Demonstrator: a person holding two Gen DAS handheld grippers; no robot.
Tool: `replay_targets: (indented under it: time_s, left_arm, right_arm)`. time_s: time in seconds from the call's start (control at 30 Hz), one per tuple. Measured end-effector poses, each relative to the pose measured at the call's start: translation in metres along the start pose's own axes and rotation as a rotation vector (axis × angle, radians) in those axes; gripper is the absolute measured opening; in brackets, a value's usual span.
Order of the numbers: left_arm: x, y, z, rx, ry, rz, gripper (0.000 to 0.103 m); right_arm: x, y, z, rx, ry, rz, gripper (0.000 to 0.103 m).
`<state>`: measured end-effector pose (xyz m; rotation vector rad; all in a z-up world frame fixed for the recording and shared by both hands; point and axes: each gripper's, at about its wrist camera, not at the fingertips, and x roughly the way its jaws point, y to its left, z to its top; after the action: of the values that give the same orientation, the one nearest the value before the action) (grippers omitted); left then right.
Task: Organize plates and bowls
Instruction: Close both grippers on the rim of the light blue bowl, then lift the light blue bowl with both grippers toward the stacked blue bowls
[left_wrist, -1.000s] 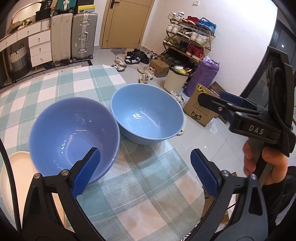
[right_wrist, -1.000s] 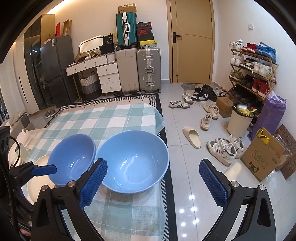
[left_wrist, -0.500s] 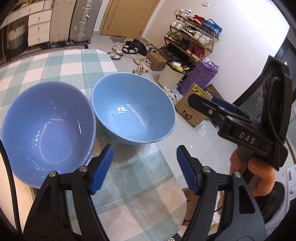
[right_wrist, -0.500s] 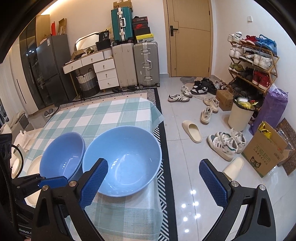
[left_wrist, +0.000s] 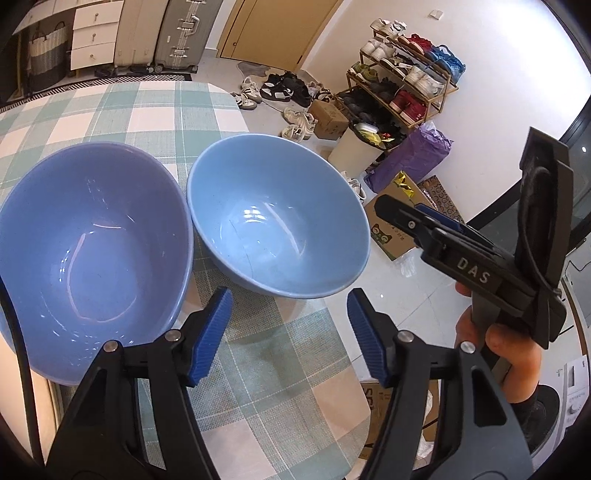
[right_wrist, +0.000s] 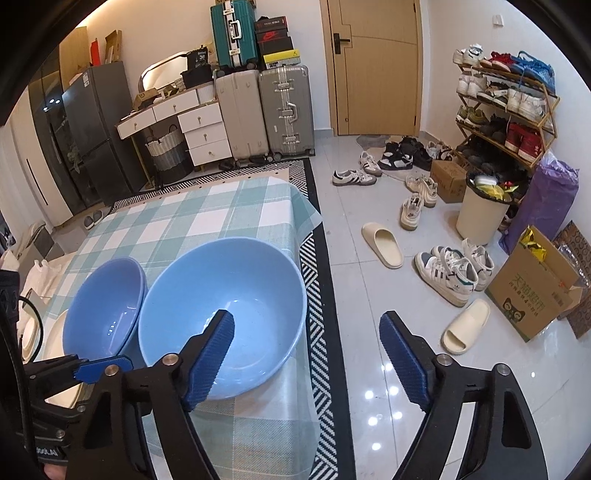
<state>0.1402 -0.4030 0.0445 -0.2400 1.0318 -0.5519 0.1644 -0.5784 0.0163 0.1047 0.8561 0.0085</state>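
Observation:
Two blue bowls stand side by side on the checked tablecloth (left_wrist: 155, 110). The darker bowl (left_wrist: 85, 247) is on the left and shows in the right wrist view (right_wrist: 107, 314). The lighter bowl (left_wrist: 277, 221) sits at the table's right edge and shows in the right wrist view (right_wrist: 229, 306). My left gripper (left_wrist: 290, 332) is open and empty, just in front of the gap between the bowls. My right gripper (right_wrist: 306, 354) is open and empty; its left finger (right_wrist: 210, 354) is over the lighter bowl's near rim. A cream plate (right_wrist: 55, 332) lies left of the darker bowl.
The table's right edge drops to a tiled floor with a striped rug (right_wrist: 317, 266), slippers and shoes (right_wrist: 380, 243), a bin (right_wrist: 484, 210) and a cardboard box (right_wrist: 532, 291). Suitcases (right_wrist: 266, 110) and a drawer unit (right_wrist: 192, 125) stand at the back.
Both grippers have come closer to the bowls. The jaws of both have narrowed but stay open. The bowls have not moved.

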Motion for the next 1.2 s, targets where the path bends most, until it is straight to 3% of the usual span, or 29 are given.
replay_targets:
  time_s: [0.3,0.63,1.1,1.2]
  left_arm:
    - [0.015,0.003,0.004,-0.008,-0.012,0.023,0.062]
    - [0.022,0.004,0.008,0.000,-0.024,0.044,0.060]
    - [0.029,0.001,0.010,0.063,-0.043,0.098,0.045]
    - [0.029,0.002,0.011,0.073,-0.043,0.107,0.044]
  right_arm:
    - [0.030,-0.004,0.002,0.015,0.044,0.003,0.071]
    - [0.050,-0.004,-0.001,0.004,0.061,-0.006,0.040]
    - [0.058,0.001,-0.004,-0.025,0.061,0.002,0.012]
    - [0.057,0.006,-0.005,-0.041,0.057,-0.011,0.011]
